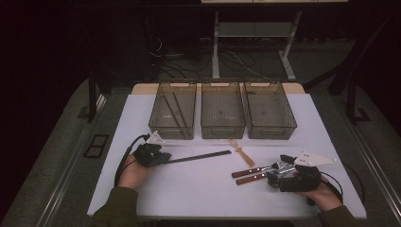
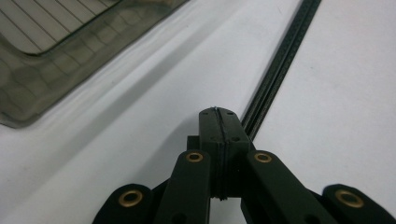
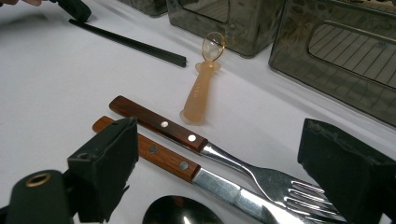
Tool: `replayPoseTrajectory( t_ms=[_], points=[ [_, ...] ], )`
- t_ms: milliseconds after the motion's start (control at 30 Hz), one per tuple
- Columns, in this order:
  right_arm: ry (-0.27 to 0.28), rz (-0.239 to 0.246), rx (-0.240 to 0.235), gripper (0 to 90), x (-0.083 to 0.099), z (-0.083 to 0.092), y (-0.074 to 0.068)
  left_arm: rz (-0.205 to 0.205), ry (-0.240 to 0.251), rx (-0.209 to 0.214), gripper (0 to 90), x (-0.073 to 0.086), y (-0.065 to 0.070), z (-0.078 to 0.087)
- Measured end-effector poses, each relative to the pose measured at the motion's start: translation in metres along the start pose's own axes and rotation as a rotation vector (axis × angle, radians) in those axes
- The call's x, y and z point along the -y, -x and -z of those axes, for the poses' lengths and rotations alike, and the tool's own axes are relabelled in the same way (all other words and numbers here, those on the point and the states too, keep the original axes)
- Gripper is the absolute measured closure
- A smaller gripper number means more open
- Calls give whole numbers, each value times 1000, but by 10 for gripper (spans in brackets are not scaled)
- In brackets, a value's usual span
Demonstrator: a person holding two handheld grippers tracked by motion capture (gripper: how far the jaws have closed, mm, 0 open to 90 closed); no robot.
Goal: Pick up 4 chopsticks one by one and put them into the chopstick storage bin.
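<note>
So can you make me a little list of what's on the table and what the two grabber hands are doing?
left gripper: jaws shut on the black chopsticks
right gripper: open, over the cutlery
wooden-handled fork: lying flat on the white table
wooden-handled knife: beside the fork
metal spoon: bowl showing near the right gripper
small orange spoon: in front of the bins
bins: three in a row; the left one holds dark sticks

The near tabletop point(image 1: 203, 194) lies open; three bins point(image 1: 222, 111) wall off the far edge, while the chopsticks point(image 1: 198, 157), forks point(image 1: 257, 174) and amber spoon point(image 1: 240, 151) clutter the middle.
</note>
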State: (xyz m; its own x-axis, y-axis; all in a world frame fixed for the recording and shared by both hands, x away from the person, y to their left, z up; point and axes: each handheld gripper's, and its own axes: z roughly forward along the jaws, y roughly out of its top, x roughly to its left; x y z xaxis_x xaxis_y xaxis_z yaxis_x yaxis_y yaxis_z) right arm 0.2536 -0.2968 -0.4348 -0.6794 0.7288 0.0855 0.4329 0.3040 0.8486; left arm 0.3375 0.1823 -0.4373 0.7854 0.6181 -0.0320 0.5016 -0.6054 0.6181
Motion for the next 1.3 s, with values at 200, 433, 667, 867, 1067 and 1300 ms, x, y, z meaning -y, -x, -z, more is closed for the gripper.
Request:
replayPoseTrajectory(
  t_ms=[200,433,667,867,1067,1300],
  points=[
    [-1,1,-1,125,0,0,0,-3,-10,24,894,3,6,3],
    [0,-1,0,126,0,0,0,1,-17,48,894,6,15,6],
    [-1,0,-1,125,0,0,0,-5,-29,67,894,10,25,9],
    [0,0,0,125,0,0,0,-5,-30,82,894,12,30,11],
    [2,-1,0,126,0,0,0,-6,-40,106,893,16,39,15],
    [-1,2,-2,125,0,-1,-1,-12,-41,111,893,18,45,16]
  ],
)
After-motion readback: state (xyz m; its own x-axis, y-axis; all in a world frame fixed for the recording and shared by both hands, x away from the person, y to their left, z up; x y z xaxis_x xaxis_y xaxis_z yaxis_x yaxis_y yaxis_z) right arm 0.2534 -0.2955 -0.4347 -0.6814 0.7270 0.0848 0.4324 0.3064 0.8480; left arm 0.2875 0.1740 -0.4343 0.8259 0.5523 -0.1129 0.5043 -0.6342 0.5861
